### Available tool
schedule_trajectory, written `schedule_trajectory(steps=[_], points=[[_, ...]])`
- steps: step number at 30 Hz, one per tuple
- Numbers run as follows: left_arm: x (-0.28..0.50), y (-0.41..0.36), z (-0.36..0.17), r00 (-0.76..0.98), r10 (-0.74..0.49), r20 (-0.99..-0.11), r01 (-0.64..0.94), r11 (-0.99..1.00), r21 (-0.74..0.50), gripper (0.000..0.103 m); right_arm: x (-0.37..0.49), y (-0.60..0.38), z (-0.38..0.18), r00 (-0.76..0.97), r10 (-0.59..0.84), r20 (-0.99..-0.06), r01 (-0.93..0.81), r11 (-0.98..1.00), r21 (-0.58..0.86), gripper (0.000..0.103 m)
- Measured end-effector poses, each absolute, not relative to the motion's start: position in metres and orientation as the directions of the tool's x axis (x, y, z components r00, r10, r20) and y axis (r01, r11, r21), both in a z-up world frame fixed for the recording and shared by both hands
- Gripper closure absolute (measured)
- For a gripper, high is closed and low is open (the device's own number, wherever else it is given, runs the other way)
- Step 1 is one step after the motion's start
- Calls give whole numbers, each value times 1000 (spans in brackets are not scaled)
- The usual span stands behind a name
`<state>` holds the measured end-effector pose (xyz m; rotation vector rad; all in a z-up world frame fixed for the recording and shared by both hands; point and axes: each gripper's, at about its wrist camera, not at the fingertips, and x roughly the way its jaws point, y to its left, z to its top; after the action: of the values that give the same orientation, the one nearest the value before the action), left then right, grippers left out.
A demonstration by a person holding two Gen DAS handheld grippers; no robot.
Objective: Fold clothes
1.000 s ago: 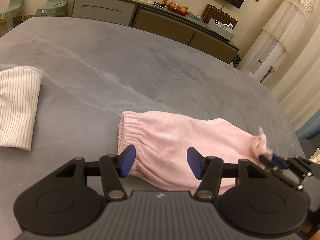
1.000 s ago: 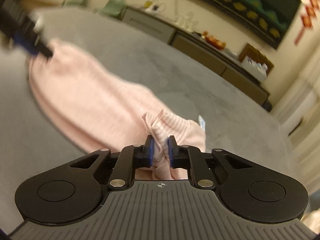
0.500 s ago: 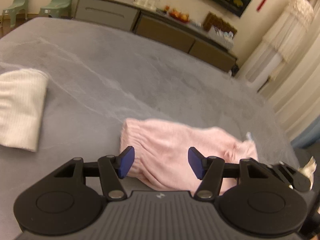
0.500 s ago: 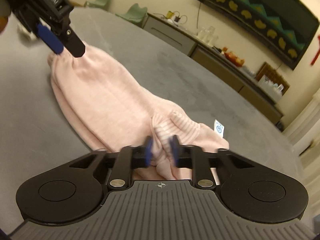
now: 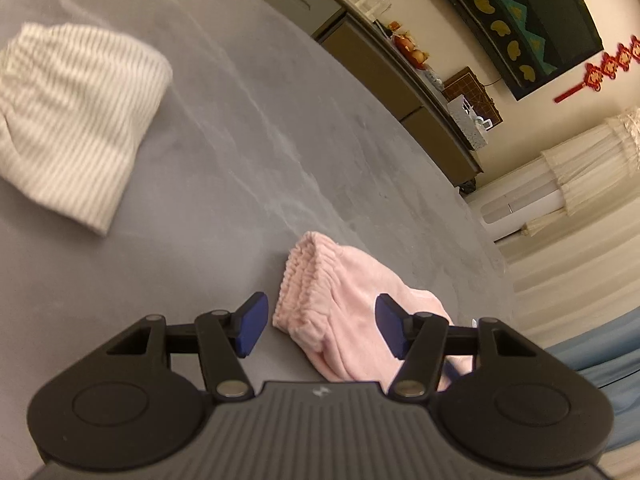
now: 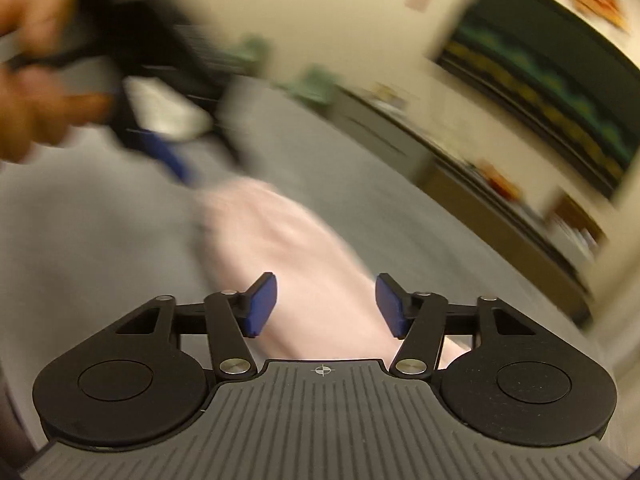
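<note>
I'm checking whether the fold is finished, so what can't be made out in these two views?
- Pink garment, left wrist view: its near end is hidden behind the left gripper body.
- Pink garment, right wrist view: motion blur smears folds and edges; the right gripper covers its near end.
- Striped garment, left wrist view: cut off by the left edge.
</note>
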<state>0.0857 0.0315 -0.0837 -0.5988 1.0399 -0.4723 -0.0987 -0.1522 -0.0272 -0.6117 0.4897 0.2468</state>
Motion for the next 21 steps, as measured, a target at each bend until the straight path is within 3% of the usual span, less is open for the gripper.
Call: schedule_trajectory(steps=[2, 5, 6, 7, 10, 14, 16, 17, 18, 21], points=[[88, 33, -88, 425, -631, -648, 71, 738, -671, 43, -91, -119, -43, 852, 105, -512, -416, 729, -543, 33], [88, 36, -91, 424, -643, -637, 69, 725, -686, 43, -71, -93, -57, 868, 86, -489, -411, 677, -611, 37], [88, 37, -92, 424, -648, -633, 68, 720, -691, 43, -63, -89, -57, 859, 76, -506, -415, 681, -603, 52], [89, 39, -92, 427, -655, -623, 67, 710, -701, 42, -54, -88, -55, 842, 66, -536, -422, 699, -577, 81], [92, 41, -95, 435, -680, -590, 63, 677, -734, 40, -47, -99, -49, 841, 69, -537, -396, 755, -523, 93], [98, 26, -99, 416, -729, -544, 80, 626, -776, 30, -57, -127, -23, 834, 175, -523, -372, 879, -299, 95], [102, 13, -103, 401, -731, -552, 86, 630, -772, 31, -67, -139, -13, 820, 251, -514, -394, 899, -189, 95], [103, 8, -105, 400, -721, -565, 83, 643, -761, 52, -71, -143, -11, 810, 281, -515, -412, 897, -160, 95], [104, 7, -107, 406, -705, -582, 75, 660, -747, 80, -74, -147, -12, 801, 291, -523, -425, 892, -155, 94], [104, 10, -108, 431, -663, -612, 55, 697, -715, 81, -81, -164, -17, 736, 307, -603, -475, 869, -137, 59]])
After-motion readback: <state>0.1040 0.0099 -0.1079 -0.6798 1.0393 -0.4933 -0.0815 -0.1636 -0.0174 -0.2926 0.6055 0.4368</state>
